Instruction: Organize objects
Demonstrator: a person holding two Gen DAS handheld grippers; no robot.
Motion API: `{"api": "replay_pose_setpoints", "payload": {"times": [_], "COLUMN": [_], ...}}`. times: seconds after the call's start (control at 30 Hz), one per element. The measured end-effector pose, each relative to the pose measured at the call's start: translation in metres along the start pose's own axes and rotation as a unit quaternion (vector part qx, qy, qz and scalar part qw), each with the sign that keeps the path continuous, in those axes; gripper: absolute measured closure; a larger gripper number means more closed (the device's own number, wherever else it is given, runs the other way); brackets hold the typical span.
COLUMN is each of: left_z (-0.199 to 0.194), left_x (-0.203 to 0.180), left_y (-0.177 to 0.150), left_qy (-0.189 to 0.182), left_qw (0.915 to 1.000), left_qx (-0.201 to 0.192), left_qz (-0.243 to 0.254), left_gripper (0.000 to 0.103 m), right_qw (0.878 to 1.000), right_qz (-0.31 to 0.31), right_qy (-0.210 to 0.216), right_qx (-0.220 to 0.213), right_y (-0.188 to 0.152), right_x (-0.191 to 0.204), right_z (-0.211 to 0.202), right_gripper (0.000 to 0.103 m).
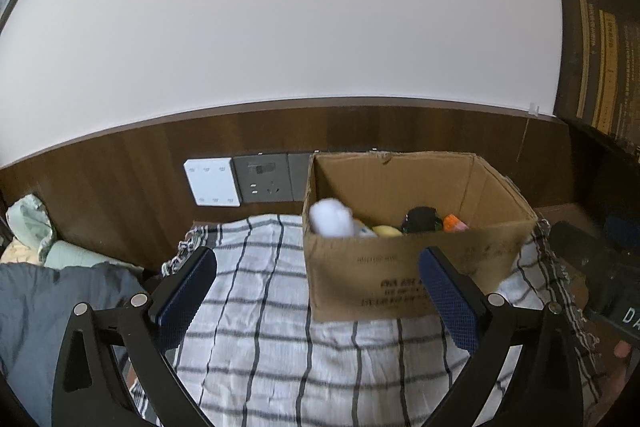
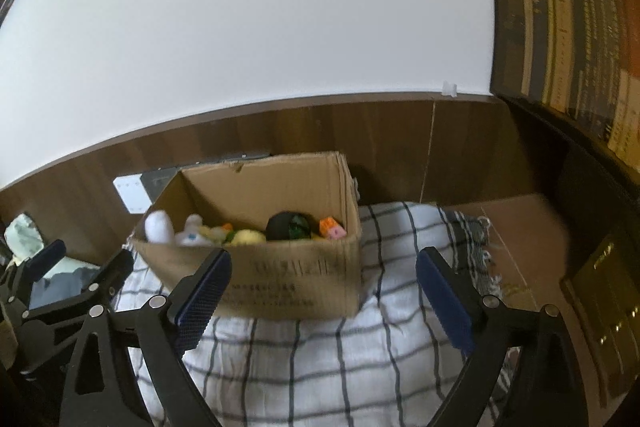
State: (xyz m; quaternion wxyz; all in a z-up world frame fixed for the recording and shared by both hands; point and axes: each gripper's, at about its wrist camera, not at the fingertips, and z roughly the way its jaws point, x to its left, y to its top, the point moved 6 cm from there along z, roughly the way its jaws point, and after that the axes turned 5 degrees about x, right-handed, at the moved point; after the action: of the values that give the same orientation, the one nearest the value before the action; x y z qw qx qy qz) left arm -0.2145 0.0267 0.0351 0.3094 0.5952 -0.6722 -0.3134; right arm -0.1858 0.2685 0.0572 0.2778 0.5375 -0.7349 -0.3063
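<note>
An open cardboard box (image 1: 400, 267) stands on a white checked cloth (image 1: 260, 307); it also shows in the right wrist view (image 2: 288, 275). Inside lie a white plush toy (image 1: 332, 218), a yellow fruit (image 1: 387, 231), a black round item (image 1: 420, 219) and an orange-pink block (image 1: 455, 223). The same toys show in the right wrist view: white plush (image 2: 158, 227), yellow fruit (image 2: 248, 237), black item (image 2: 288, 225), orange-pink block (image 2: 331, 227). My left gripper (image 1: 318, 267) is open and empty in front of the box. My right gripper (image 2: 322, 271) is open and empty, also before the box. The left gripper (image 2: 92, 255) shows at the right view's left edge.
A wood-panelled wall with a white switch plate (image 1: 212, 182) and grey socket (image 1: 266, 177) runs behind the box. Bedding and a grey garment (image 1: 48, 291) lie at left. A dark bookshelf (image 2: 568, 27) stands at right, above a brown surface (image 2: 520, 239).
</note>
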Motion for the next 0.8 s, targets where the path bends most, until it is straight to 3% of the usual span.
{"api": "replay_pose_setpoints", "payload": {"times": [0.4,0.8], "left_z": [-0.049,-0.068], "left_x": [0.003,0.008], "left_y": [-0.050,-0.098], "left_qy": [0.003,0.014], "left_qw": [0.9999,0.9999], "left_qx": [-0.012,-0.005], "left_qz": [0.002,-0.004], "left_gripper": [0.000,0.000], "right_qw": [1.000,0.999], "right_qz": [-0.001,-0.011], "right_qy": [-0.006,-0.022], "right_qx": [-0.018,-0.021], "right_y": [-0.055,-0.101], "right_x": [-0.005,-0.010], "right_z": [-0.050,-0.079], "right_gripper": [0.009,0.007]}}
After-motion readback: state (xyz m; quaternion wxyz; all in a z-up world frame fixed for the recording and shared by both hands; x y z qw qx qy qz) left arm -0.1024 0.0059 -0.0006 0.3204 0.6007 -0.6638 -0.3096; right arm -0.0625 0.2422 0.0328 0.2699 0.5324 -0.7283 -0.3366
